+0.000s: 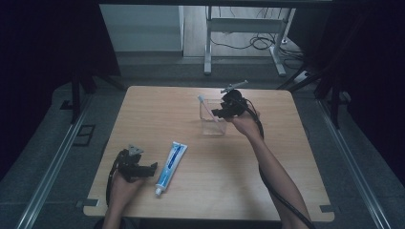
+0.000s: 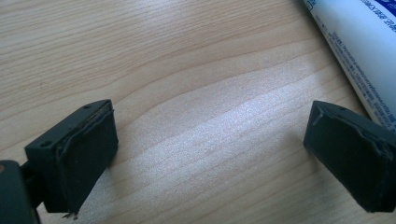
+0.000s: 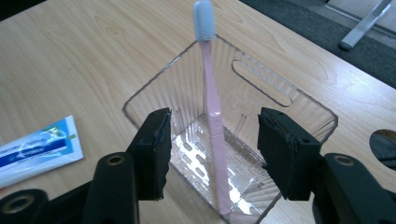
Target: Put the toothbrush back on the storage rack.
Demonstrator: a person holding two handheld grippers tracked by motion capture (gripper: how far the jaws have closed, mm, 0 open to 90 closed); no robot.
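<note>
Nearest the person, the left gripper (image 1: 152,166) rests on the worktop (image 1: 210,191), jaws apart, beside the toothpaste tube (image 1: 170,167). Beyond the tube, the right gripper (image 3: 212,151) hangs unclenched above the clear bin (image 3: 308,105), where the pink toothbrush (image 3: 211,107) leans upright, apparently just deposited.
</note>
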